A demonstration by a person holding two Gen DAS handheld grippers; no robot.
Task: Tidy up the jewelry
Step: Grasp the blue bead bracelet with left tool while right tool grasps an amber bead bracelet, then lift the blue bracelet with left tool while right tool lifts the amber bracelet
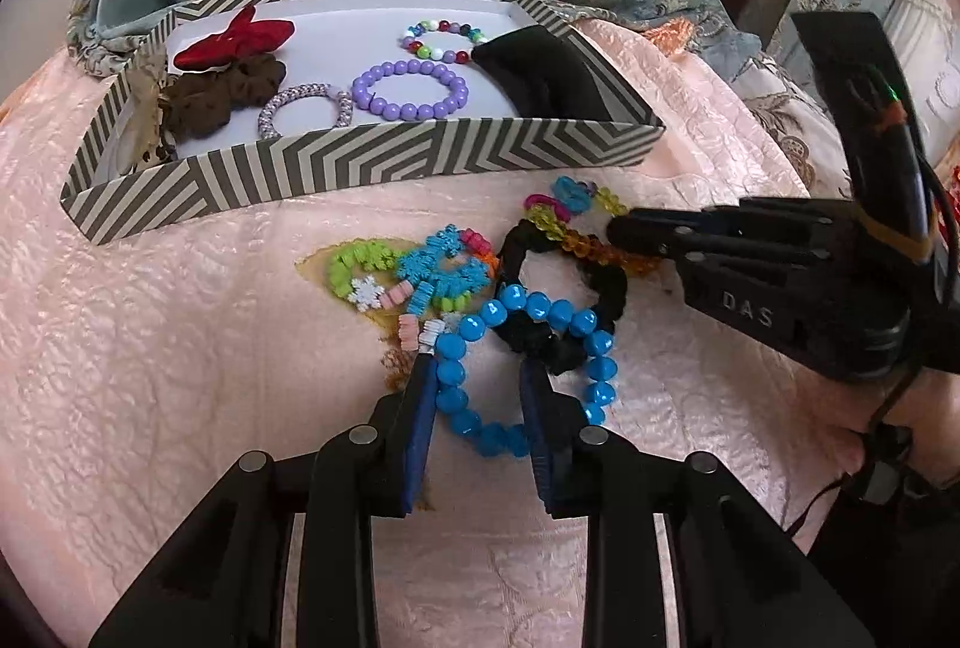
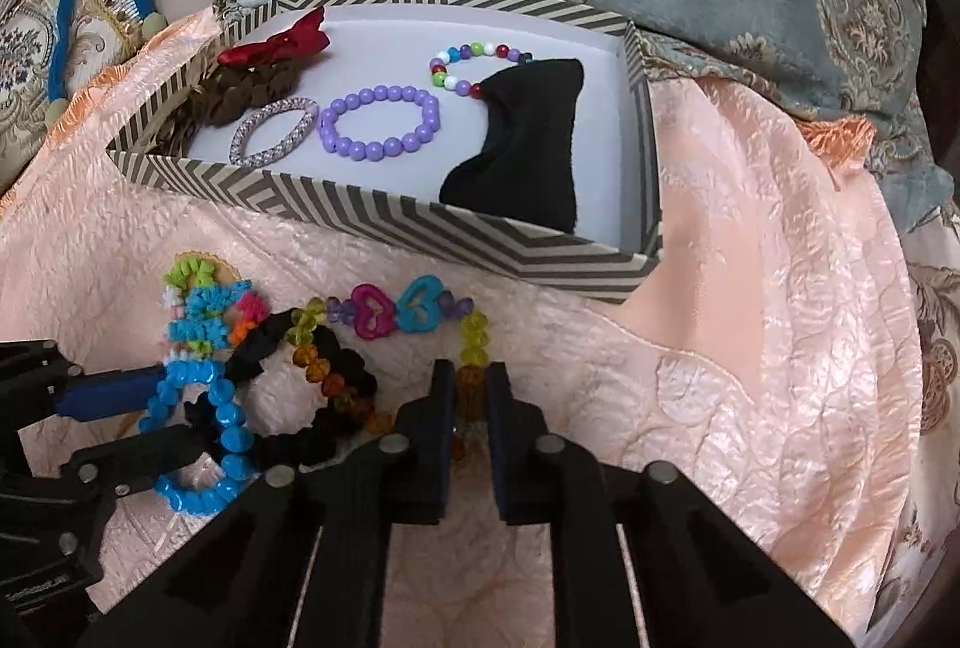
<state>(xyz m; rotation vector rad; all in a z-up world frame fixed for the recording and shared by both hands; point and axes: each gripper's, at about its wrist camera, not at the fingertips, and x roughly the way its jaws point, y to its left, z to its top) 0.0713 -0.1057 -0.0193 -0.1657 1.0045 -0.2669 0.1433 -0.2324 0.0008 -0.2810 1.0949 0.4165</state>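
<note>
1. The crystal bracelet [image 2: 474, 336] lies in a tangled pile on the bed [image 2: 750, 348], in front of the box [image 2: 384, 222].
2. The right gripper [image 2: 471, 390] is clamped on its amber beads.
3. The left gripper [image 1: 480, 378] is closed on the blue bracelet [image 1: 462, 384].
4. Judged light, limp and slippery; the scrunchie [image 2: 336, 366] overlaps it, so snagging is likely. Grip across the strand.

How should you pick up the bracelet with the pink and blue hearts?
Grip the crystal bead bracelet with pink and teal hearts by its amber bead strand, from above. That side lies clear on the peach quilt; the other crosses the black scrunchie. The right gripper has its jaws on it there already.
</note>
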